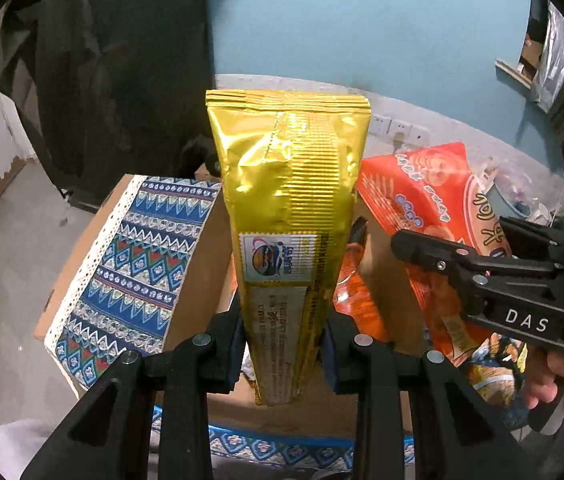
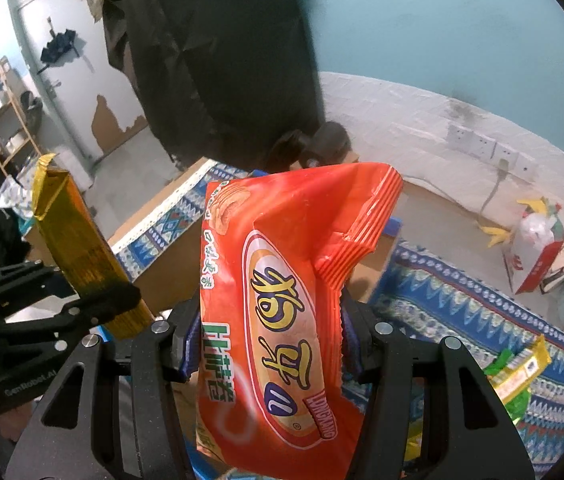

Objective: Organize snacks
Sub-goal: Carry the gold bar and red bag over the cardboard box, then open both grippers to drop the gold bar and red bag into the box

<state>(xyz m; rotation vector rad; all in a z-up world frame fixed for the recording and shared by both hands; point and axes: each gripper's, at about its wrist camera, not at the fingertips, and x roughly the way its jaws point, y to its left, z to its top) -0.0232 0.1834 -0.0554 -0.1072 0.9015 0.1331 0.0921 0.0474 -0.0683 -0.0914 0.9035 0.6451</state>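
Tall snack packet [image 1: 289, 216] upright between the left gripper [image 1: 283, 354] jaws, cardboard box [image 1: 130, 264] below and behind it, second snack bag [image 2: 282, 320] to its right in the right gripper [image 2: 270, 344], wall sockets [image 2: 481, 146] behind.

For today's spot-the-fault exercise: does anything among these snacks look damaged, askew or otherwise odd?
The orange snack bag in the right hand-held gripper has its top corner folded over and creased, so it looks crumpled. The gold packet in the left hand-held gripper is dented but shows no tear. Nothing looks spilled.
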